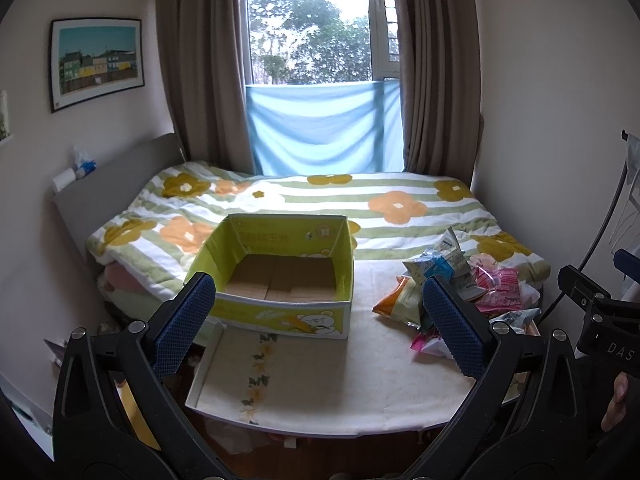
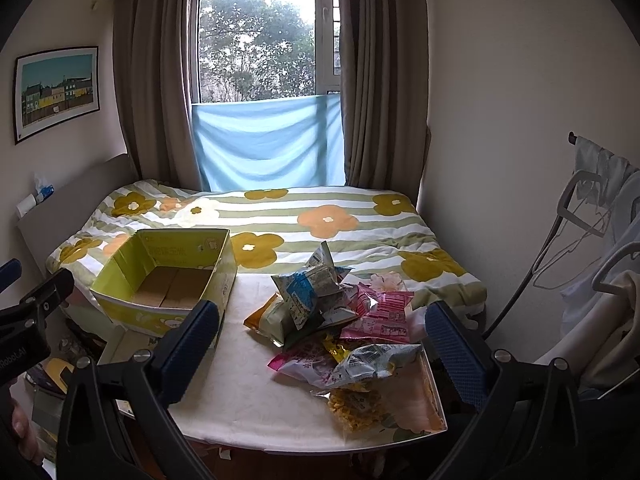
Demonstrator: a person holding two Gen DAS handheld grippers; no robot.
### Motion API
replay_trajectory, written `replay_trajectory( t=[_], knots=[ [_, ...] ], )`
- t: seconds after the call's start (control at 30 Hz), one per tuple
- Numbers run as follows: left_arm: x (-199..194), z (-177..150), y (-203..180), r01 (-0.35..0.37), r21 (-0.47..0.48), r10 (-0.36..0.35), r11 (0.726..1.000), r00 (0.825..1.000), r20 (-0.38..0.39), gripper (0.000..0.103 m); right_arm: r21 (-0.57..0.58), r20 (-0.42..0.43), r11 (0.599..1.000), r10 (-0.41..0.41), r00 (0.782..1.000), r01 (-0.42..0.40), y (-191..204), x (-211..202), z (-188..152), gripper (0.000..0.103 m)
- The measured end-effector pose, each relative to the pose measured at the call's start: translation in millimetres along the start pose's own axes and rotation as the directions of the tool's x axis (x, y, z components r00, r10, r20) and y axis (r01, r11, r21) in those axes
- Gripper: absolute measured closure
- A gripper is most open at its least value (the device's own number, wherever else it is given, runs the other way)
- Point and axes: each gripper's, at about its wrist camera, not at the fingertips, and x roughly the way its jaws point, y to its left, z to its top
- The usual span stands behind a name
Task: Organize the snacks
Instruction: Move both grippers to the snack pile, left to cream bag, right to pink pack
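Note:
An open, empty yellow-green cardboard box stands on the left of a small cloth-covered table; it also shows in the right wrist view. A pile of snack packets lies on the table's right side, also seen in the right wrist view. My left gripper is open and empty, held in front of the box. My right gripper is open and empty, held in front of the pile.
A bed with a flowered quilt lies just behind the table. A window with brown curtains is at the back. A clothes rack with hangers stands at the right. Clutter lies on the floor at the left.

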Motion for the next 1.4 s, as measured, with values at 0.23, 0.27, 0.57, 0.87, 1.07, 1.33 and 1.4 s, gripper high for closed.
replay_trajectory(
  t=[0.23, 0.27, 0.57, 0.87, 1.07, 1.33, 1.4],
  knots=[
    [0, 0, 0, 0.0, 0.002, 0.0, 1.0, 1.0, 0.0, 0.0, 0.0, -0.002, 1.0, 0.001, 1.0, -0.001, -1, 4, 2, 0.0],
    [1, 0, 0, 0.0, 0.003, 0.0, 1.0, 1.0, 0.0, 0.0, 0.0, -0.001, 1.0, 0.0, 1.0, 0.0, -1, 4, 2, 0.0],
    [6, 6, 1, 0.04, 0.004, -0.04, 0.999, 0.999, 0.009, 0.0, 0.009, -0.004, 1.0, -0.002, 1.0, 0.002, 0, 7, 4, 0.0],
    [40, 19, -10, 0.141, 0.075, -0.138, 0.987, 0.99, -0.042, 0.0, 0.071, -0.039, 0.996, -0.048, 0.998, 0.05, -9, 22, 5, 0.0],
    [77, 24, -24, 0.257, 0.126, -0.244, 0.958, 0.964, -0.107, 0.0, 0.132, -0.09, 0.985, -0.096, 0.991, 0.107, -21, 38, -2, 0.0],
    [140, 18, -67, 0.393, 0.216, -0.349, 0.894, 0.912, -0.216, 0.0, 0.188, -0.177, 0.965, -0.148, 0.973, 0.181, -47, 81, -11, 0.0],
    [160, 17, -79, 0.422, 0.231, -0.366, 0.876, 0.896, -0.25, 0.0, 0.195, -0.199, 0.962, -0.152, 0.968, 0.191, -56, 95, -11, 0.0]
  ],
)
